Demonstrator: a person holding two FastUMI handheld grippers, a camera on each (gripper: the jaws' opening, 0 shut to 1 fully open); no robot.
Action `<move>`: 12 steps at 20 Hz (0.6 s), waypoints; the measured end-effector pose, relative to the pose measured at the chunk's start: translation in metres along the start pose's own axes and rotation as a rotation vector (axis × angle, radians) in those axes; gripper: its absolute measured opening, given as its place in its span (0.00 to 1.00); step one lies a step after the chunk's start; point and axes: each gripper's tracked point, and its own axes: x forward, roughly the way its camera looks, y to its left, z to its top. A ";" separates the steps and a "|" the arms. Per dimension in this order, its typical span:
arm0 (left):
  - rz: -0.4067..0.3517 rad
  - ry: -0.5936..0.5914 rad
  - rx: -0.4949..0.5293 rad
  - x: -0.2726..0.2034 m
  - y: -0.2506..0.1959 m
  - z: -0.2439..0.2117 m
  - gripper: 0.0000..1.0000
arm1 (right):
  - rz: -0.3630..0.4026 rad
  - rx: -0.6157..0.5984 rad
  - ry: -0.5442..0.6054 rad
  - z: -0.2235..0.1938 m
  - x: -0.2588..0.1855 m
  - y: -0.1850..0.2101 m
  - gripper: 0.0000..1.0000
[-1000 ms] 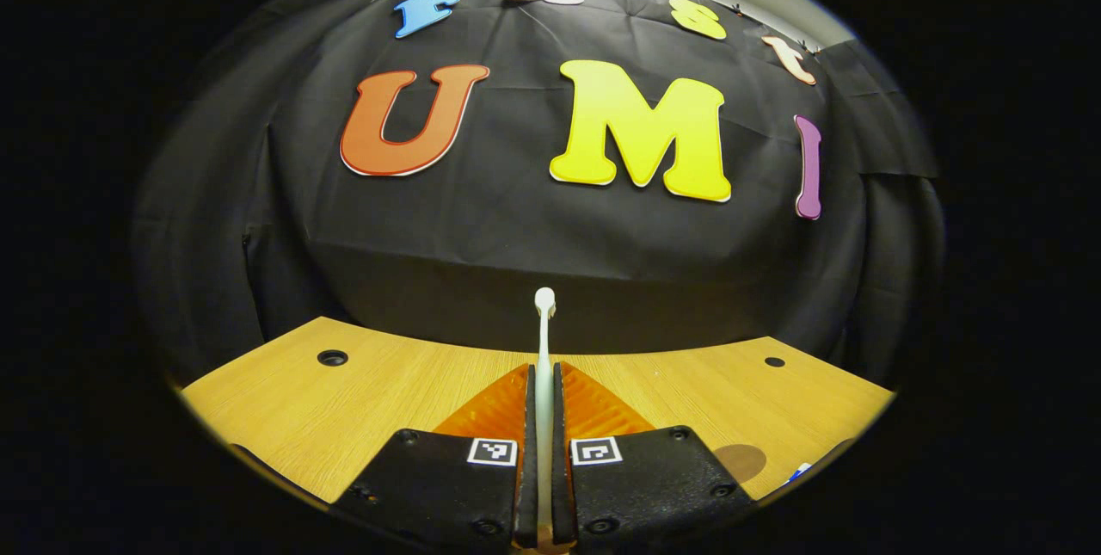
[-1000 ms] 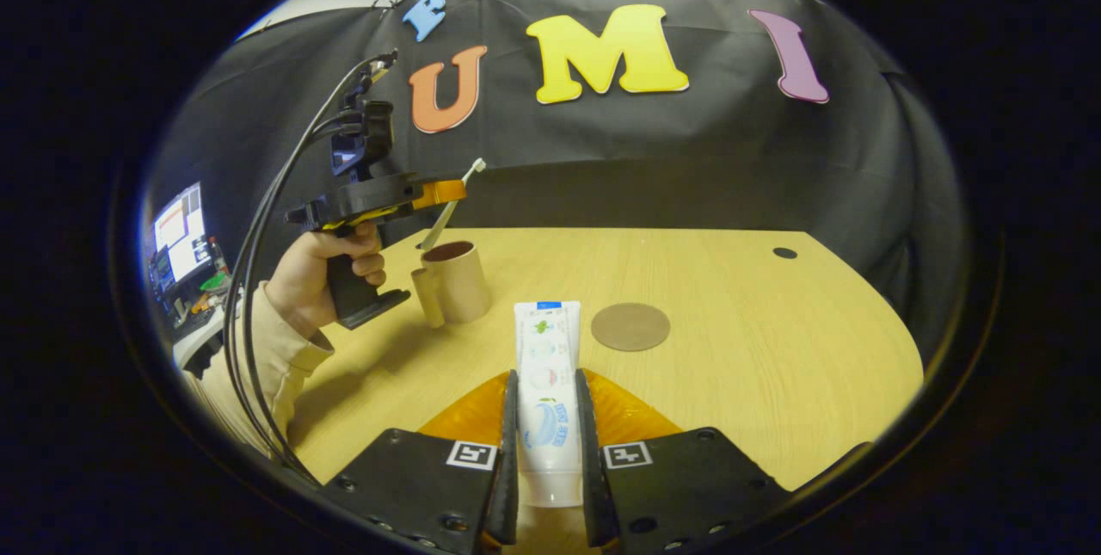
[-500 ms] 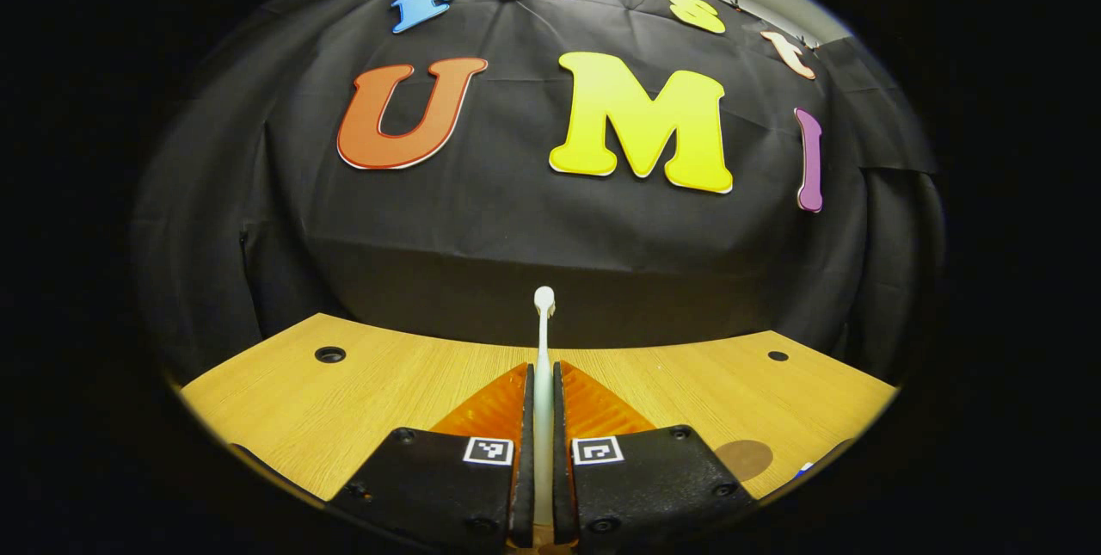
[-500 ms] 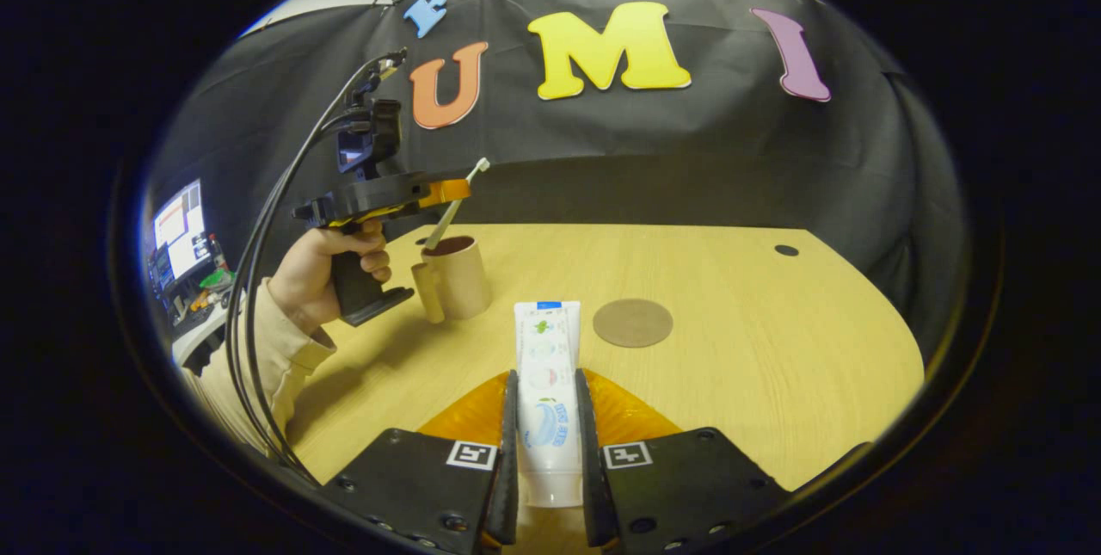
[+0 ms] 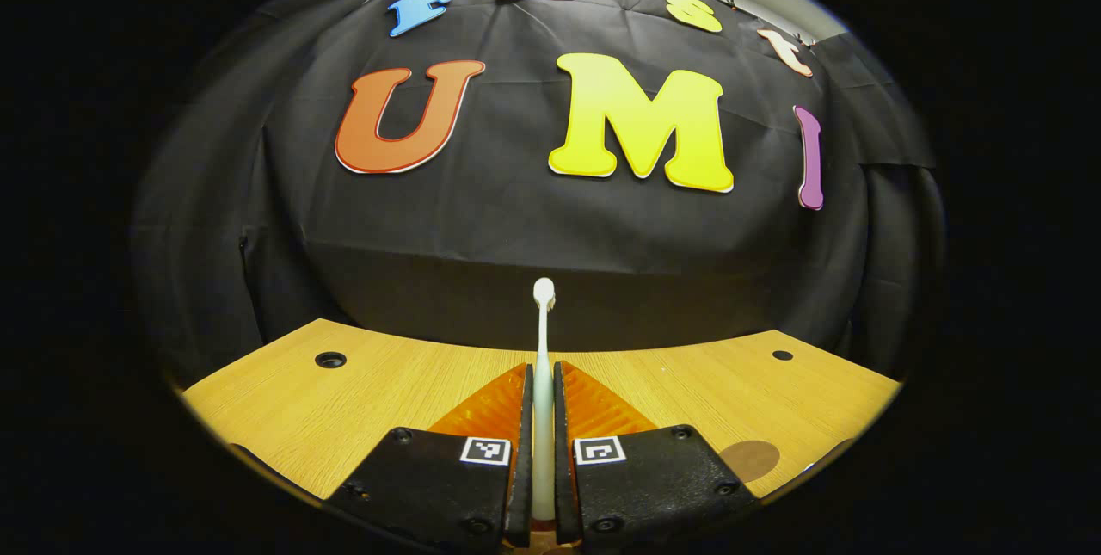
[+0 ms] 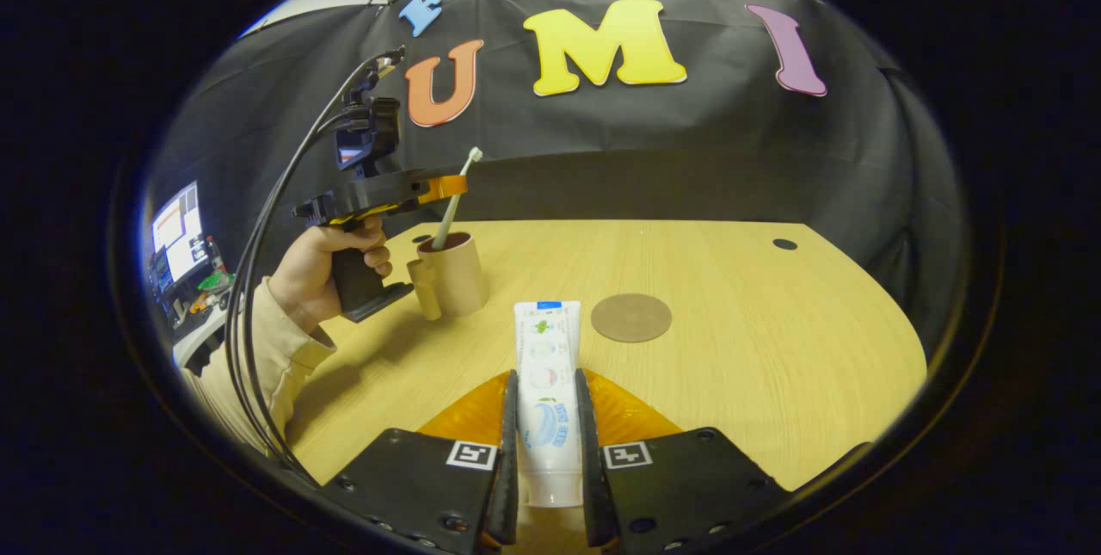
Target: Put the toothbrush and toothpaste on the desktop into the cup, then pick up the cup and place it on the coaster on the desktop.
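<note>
Toothbrush, slim white plastic, clamped in the left gripper, dips into the tan cylindrical cup; released tilted, it might tip the cup; the right gripper pinches the white toothpaste tube

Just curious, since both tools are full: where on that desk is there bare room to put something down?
Bare desk lies right of the coaster, out to the wall. It is crowded around the cup, where the left gripper holds the toothbrush.

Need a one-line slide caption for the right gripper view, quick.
Right gripper holds the toothpaste; left gripper stands the toothbrush in the cup.
</note>
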 end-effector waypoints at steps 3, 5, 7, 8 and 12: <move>0.009 0.019 -0.005 0.001 0.002 -0.004 0.14 | -0.003 0.004 0.002 -0.001 0.000 -0.001 0.30; 0.011 0.021 -0.010 0.000 0.001 -0.002 0.14 | -0.004 0.006 0.000 -0.001 -0.001 0.000 0.30; 0.009 0.021 -0.019 -0.004 0.000 0.001 0.14 | -0.006 0.008 -0.006 0.002 -0.003 0.000 0.30; 0.002 0.026 -0.025 -0.008 -0.001 0.002 0.15 | -0.007 0.008 -0.011 0.004 -0.005 0.001 0.30; 0.005 0.033 -0.052 -0.028 0.000 0.005 0.38 | -0.014 0.000 -0.040 0.013 -0.017 0.007 0.30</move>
